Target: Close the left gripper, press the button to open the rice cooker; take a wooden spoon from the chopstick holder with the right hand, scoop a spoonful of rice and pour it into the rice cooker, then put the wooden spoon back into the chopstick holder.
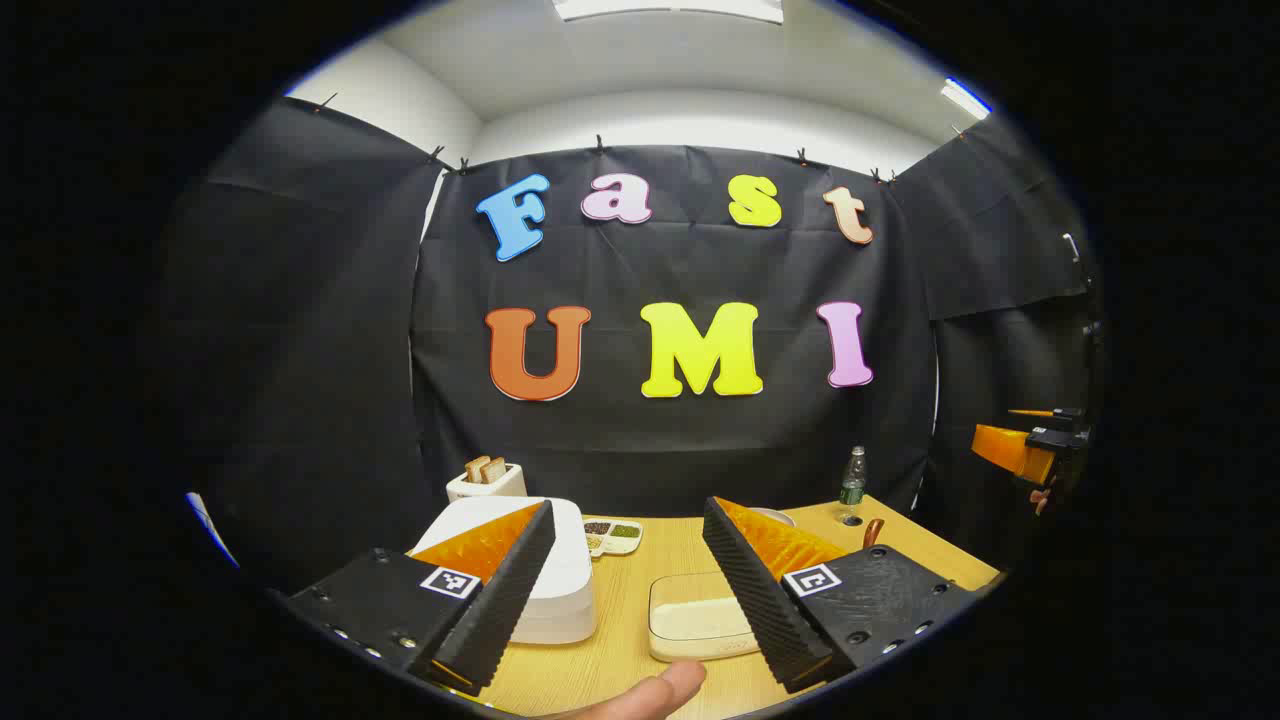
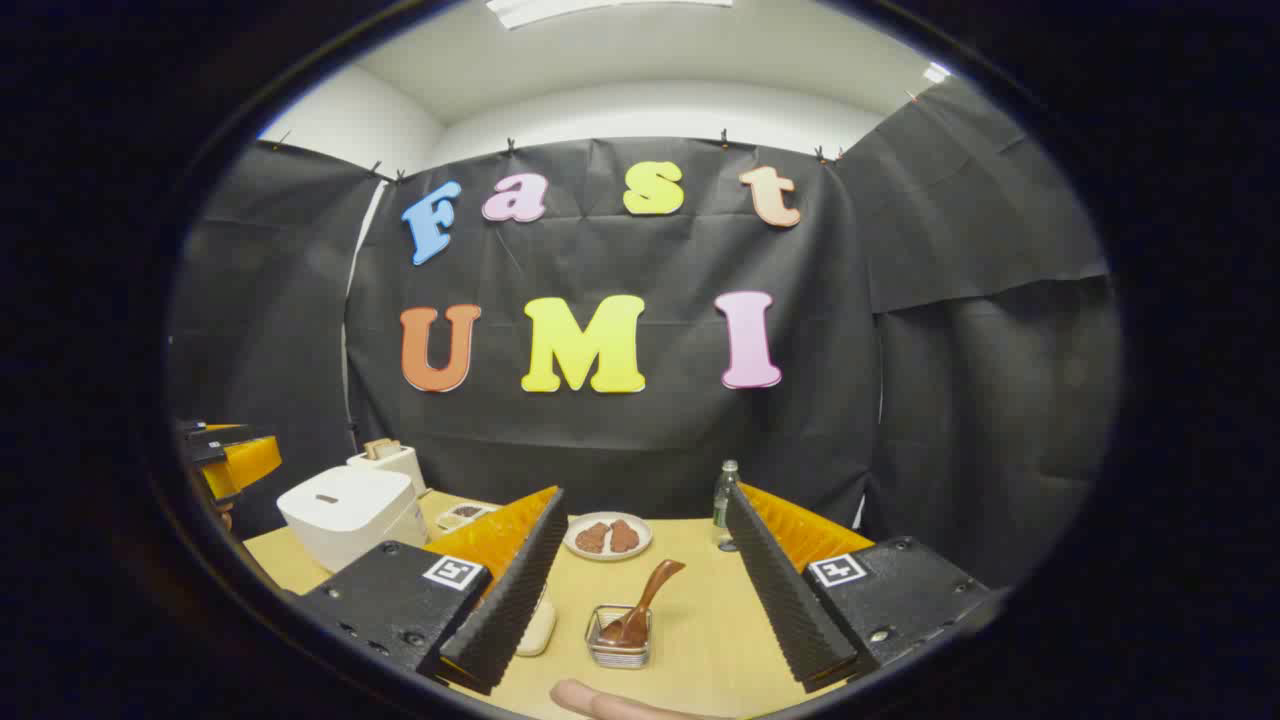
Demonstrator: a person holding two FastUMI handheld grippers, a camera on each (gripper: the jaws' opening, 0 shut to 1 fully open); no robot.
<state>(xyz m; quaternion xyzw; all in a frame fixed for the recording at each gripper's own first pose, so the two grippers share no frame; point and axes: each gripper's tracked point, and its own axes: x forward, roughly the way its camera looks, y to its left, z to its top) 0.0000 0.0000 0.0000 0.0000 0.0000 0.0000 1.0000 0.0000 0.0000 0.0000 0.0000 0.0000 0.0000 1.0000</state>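
1. Rice cooker (image 1: 545, 570): a white cooker with its lid shut is seen on the tabletop (image 1: 620, 650), just behind the left finger of the left tool (image 1: 625, 590); in the right gripper view it stands at the far left (image 2: 345, 510).
2. Rice tray (image 1: 695, 615): a shallow white container of pale rice is set just beside the cooker, between the left tool's fingers.
3. Wooden spoon (image 2: 645, 600): it is propped bowl-down in the small metal chopstick holder (image 2: 620, 640), handle leaning up to the right, between the fingers of the right tool (image 2: 640, 590).
4. Tools: both are held wide open and empty, above the tabletop; the button press is judged not yet begun.
5. Surroundings: a toaster (image 1: 487, 480), a seed dish (image 1: 612, 535), a plate (image 2: 607, 537) and a bottle (image 2: 727, 505) are placed toward the back.
6. Risks: if the left tool is not closed first, the button may slip between its fingers; a press off-centre may shove the cooker; a grasp on the slanted handle may tip the light holder.
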